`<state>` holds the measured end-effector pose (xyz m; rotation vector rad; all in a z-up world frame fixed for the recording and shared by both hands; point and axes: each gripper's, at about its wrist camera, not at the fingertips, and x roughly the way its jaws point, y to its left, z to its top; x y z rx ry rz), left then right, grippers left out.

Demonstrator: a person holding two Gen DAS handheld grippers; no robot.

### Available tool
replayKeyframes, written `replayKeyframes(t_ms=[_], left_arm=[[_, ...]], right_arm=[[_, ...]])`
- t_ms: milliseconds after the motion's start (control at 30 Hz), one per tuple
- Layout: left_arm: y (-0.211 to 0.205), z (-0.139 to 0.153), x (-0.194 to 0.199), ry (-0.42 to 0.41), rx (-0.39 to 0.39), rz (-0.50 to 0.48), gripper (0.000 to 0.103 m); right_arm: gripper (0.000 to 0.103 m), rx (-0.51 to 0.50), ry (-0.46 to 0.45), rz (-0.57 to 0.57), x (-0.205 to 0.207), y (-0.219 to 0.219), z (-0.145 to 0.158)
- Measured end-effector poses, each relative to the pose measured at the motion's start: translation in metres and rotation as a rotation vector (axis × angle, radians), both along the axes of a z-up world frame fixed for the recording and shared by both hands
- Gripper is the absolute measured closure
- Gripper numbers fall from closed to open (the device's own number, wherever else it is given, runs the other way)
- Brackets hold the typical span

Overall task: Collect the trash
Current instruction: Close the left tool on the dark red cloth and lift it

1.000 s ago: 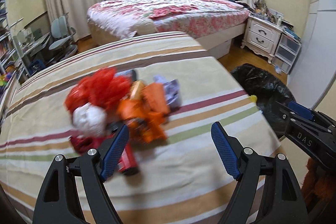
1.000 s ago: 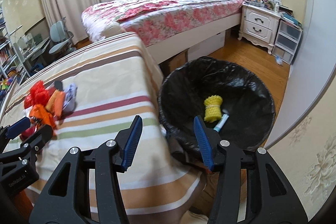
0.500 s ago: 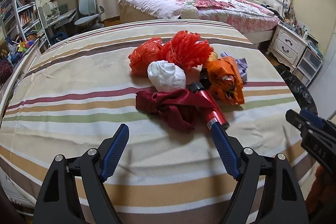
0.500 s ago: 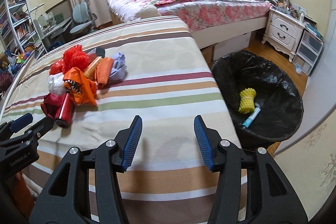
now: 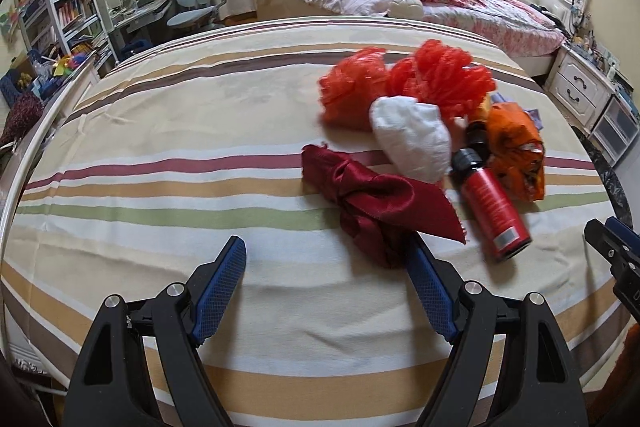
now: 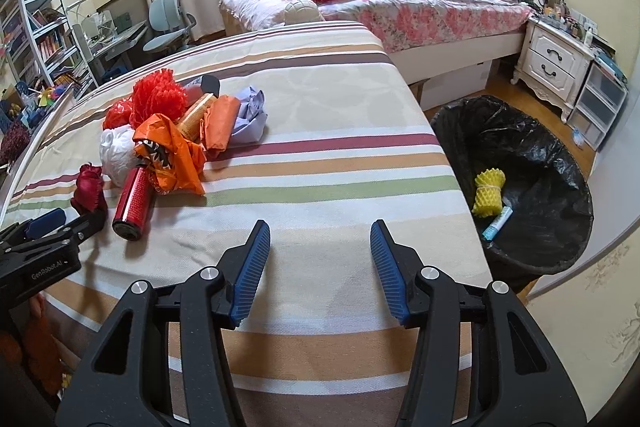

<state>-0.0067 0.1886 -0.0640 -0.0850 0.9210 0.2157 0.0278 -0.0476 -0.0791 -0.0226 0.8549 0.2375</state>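
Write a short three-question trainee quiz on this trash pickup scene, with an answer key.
1. True or false: the left gripper is holding the dark red cloth.
2. Which lies in the black-lined trash bin? A) red spray can B) yellow foam net C) white plastic bag
3. Fill in: the trash pile lies on a ______ bedspread.

Key
1. False: both grippers are open and empty; the cloth lies just ahead of the left one's jaws.
2. B: the yellow foam net is in the bin; the red spray can and white plastic bag are on the bedspread.
3. Striped.
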Motion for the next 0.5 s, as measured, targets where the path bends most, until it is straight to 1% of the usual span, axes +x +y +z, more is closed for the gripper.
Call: replayKeyframes(t_ms=[33,100,133,300,400,500], left_arm=[[0.004,0.0,-0.002,0.001,-0.004,0.006,0.025],[0.011,0.001,-0.007,0.0,-0.017,0.01,0.025],[0.012,0.001,-0.008,0.0,-0.025,0.008,0.025],[0.015,0.009,-0.018,-0.01,-0.084,-0.008,0.025],[0.012,0.016,-0.018,-0.023,-0.126,-0.021,0.024],[0.008,0.024,-0.014,-0.046,-0.15,-0.023,0.022]], right_arm=[[0.051,-0.002,0.002,0.001,0.001,0.0,-0.001],[0.044,-0.01,-0.004,0.005,0.0,0.003,-0.002],[0.043,-0.014,-0.007,0.005,-0.001,0.003,-0.003],[0.042,-0.04,-0.019,0.006,-0.002,0.007,-0.004],[0.042,-0.044,-0.02,0.006,-0.003,0.008,-0.004],[0.041,-0.047,-0.023,0.007,-0.003,0.008,-0.004]])
